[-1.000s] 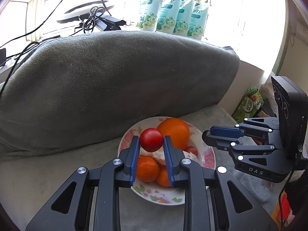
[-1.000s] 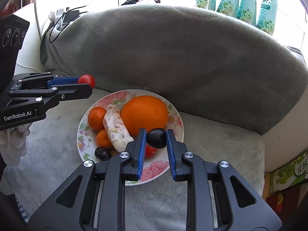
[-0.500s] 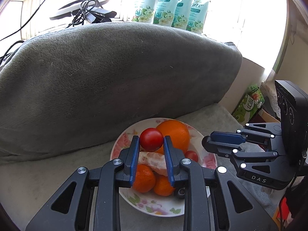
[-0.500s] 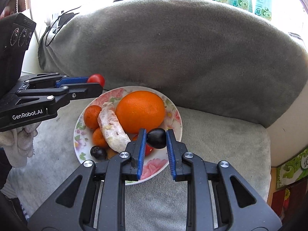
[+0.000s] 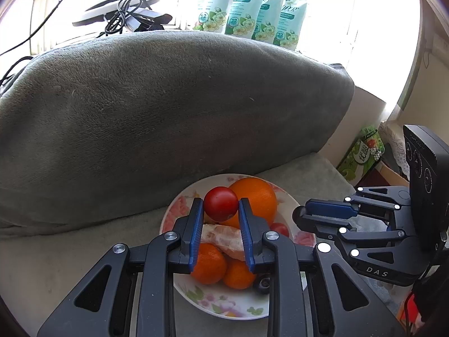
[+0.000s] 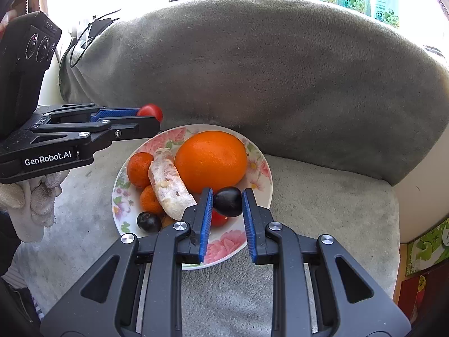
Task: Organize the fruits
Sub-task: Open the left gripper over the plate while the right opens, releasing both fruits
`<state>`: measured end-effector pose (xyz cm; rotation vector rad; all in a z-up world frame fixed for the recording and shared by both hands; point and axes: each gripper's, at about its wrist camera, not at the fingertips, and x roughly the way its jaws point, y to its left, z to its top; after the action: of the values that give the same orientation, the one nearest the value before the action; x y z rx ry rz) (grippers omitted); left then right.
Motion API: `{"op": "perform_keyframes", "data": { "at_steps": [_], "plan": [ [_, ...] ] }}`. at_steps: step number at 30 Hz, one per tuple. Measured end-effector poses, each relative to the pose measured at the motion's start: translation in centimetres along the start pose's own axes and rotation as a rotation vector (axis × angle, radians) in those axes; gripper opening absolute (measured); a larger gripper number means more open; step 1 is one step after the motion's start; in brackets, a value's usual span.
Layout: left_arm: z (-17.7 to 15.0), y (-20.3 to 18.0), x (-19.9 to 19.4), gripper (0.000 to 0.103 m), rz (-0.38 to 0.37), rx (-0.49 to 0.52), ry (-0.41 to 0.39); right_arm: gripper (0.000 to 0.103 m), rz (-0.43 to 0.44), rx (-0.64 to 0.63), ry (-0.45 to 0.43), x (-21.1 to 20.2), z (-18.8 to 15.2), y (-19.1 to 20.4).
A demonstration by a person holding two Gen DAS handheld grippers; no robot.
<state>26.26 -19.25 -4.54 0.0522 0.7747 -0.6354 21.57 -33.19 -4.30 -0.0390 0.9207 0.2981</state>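
A floral plate (image 6: 238, 241) (image 5: 224, 306) on the grey cushion carries a big orange (image 6: 212, 161) (image 5: 255, 196), small mandarins (image 6: 139, 165) (image 5: 207, 264), a peeled segment (image 6: 168, 182) (image 5: 224, 238), a dark grape (image 6: 148, 221) (image 5: 261, 283) and a red cherry tomato (image 6: 219, 219) (image 5: 279, 229). My left gripper (image 5: 220, 205) (image 6: 150, 116) is shut on a cherry tomato (image 5: 220, 203) (image 6: 150, 111), held above the plate's left rim. My right gripper (image 6: 227, 200) (image 5: 299, 214) is shut on a dark plum-like fruit (image 6: 228, 200) above the plate's front right part.
A thick grey blanket roll (image 5: 168, 106) (image 6: 280, 70) rises right behind the plate. Green refill pouches (image 5: 252, 8) and cables (image 5: 123, 19) sit on the sill beyond. A green package (image 5: 362, 151) lies off the cushion's right edge. A gloved hand (image 6: 31, 202) holds the left gripper.
Both grippers drifted slightly over the plate with their fruits still held; the plate sits lower and more to the right in the left wrist view.
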Motion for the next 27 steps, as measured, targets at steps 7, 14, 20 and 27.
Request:
{"op": "perform_keyframes", "data": {
  "at_steps": [7,14,20,27],
  "plan": [
    [0.2,-0.2,-0.3,0.032,0.000,0.003,-0.008,0.024,0.006,-0.012,-0.003,-0.2,-0.2,0.1],
    [0.2,-0.3,-0.6,0.038,0.002,0.004,-0.012,0.041,0.008,-0.017,-0.016,-0.6,-0.3,0.3],
    [0.3,-0.4,-1.0,0.050,0.002,0.004,-0.021,0.072,-0.001,-0.027,-0.030,-1.2,-0.4,0.7],
    [0.3,-0.5,-1.4,0.070,0.008,-0.003,-0.027,0.080,-0.008,-0.037,-0.033,-1.6,-0.5,1.2]
  ]
}}
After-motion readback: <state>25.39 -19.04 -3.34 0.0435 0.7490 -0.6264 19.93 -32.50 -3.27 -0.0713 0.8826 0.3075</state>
